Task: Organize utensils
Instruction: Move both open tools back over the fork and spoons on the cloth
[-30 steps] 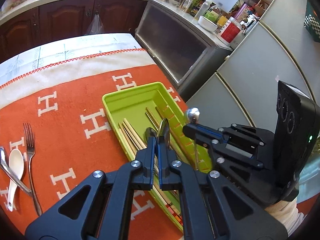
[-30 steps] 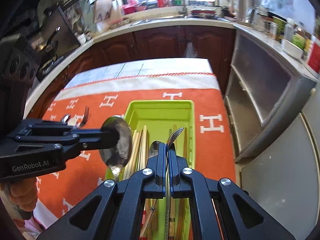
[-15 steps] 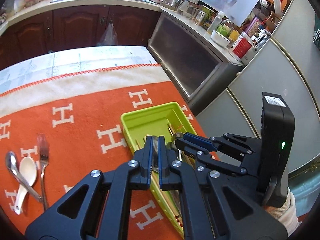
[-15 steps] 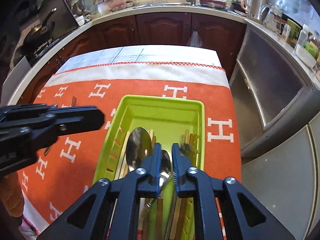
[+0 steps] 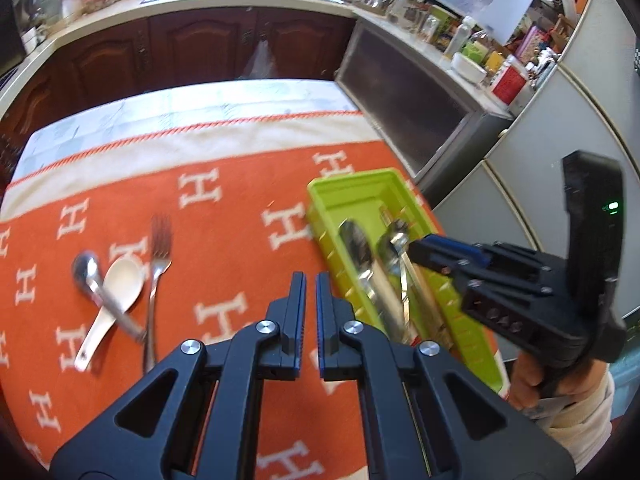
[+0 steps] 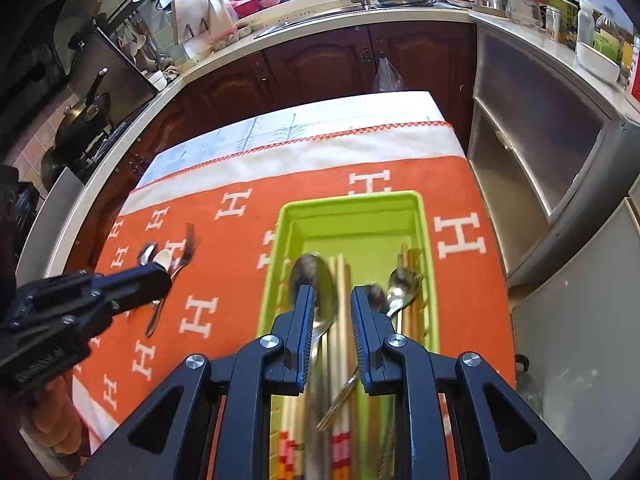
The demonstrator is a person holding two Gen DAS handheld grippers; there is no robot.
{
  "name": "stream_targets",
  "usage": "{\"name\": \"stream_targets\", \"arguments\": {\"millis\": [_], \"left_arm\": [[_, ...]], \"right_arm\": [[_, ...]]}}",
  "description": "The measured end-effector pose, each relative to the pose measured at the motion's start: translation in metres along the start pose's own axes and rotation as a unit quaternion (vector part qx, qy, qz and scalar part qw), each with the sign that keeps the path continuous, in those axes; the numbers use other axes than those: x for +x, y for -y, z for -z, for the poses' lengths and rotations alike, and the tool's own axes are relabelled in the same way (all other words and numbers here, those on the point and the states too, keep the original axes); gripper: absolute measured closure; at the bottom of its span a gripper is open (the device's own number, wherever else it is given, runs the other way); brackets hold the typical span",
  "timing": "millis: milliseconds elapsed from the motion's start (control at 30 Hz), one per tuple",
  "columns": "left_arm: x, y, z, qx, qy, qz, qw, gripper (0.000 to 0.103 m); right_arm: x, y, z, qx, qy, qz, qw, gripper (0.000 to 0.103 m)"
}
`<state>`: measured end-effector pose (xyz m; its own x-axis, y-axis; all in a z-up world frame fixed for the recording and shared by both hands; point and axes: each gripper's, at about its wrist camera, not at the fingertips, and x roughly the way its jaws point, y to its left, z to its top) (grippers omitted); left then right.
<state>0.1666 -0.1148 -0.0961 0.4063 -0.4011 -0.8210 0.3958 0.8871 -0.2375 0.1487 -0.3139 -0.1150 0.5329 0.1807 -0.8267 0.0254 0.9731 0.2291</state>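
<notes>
A lime-green tray [image 6: 352,200] [image 5: 352,186] sits near the right edge of the orange cloth. In it lie a large metal spoon [image 6: 312,276] [image 5: 354,240], a smaller metal spoon [image 6: 402,280] [image 5: 394,236] and several chopsticks [image 6: 342,272]. My right gripper [image 6: 332,296] [image 5: 420,246] hovers over the tray; its jaws are opening and grip nothing. My left gripper [image 5: 311,280] [image 6: 160,276] is shut and empty above the cloth, left of the tray. A fork [image 5: 158,248] [image 6: 188,240], a white ceramic spoon [image 5: 120,280] and a metal spoon [image 5: 86,266] lie on the cloth further left.
The orange H-patterned cloth [image 5: 224,240] covers the table. A steel cabinet [image 5: 420,108] stands just past the table's right edge, close to the tray. Dark wooden cupboards [image 6: 320,68] and a cluttered counter run along the back. A hand [image 5: 532,384] holds the right gripper.
The large spoon left my left gripper and now lies in the tray; that gripper moved left over the cloth. My right gripper let go of its spoon and its jaws spread apart.
</notes>
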Motion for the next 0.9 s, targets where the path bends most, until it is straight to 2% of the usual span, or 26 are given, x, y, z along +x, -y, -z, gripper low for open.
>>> {"name": "stream_targets", "arguments": {"millis": [167,367,467,533,733,900], "left_arm": [[-0.019,-0.03,0.024,-0.02,-0.012,-0.012,0.9997,0.102],[-0.058,-0.077,0.044,-0.049,0.002,-0.035,0.9982,0.101],[-0.075,-0.102,0.048,-0.069,0.013,-0.049,0.9963,0.087],[-0.085,-0.122,0.05,-0.092,0.02,-0.057,0.9939,0.066],[-0.094,-0.164,0.049,-0.133,0.029,-0.052,0.9893,0.064],[-0.081,-0.202,0.045,-0.172,0.022,-0.014,0.9847,0.064]], "right_arm": [[-0.015,-0.028,0.016,-0.005,-0.002,-0.014,1.0,0.084],[-0.027,-0.068,0.024,-0.032,0.001,-0.034,0.999,0.084],[-0.029,-0.09,0.023,-0.04,-0.001,-0.042,0.998,0.084],[-0.026,-0.1,0.019,-0.043,-0.003,-0.044,0.998,0.084],[-0.009,-0.131,0.008,-0.045,-0.022,-0.062,0.997,0.084],[0.019,-0.153,-0.004,-0.035,-0.043,-0.081,0.995,0.084]]}}
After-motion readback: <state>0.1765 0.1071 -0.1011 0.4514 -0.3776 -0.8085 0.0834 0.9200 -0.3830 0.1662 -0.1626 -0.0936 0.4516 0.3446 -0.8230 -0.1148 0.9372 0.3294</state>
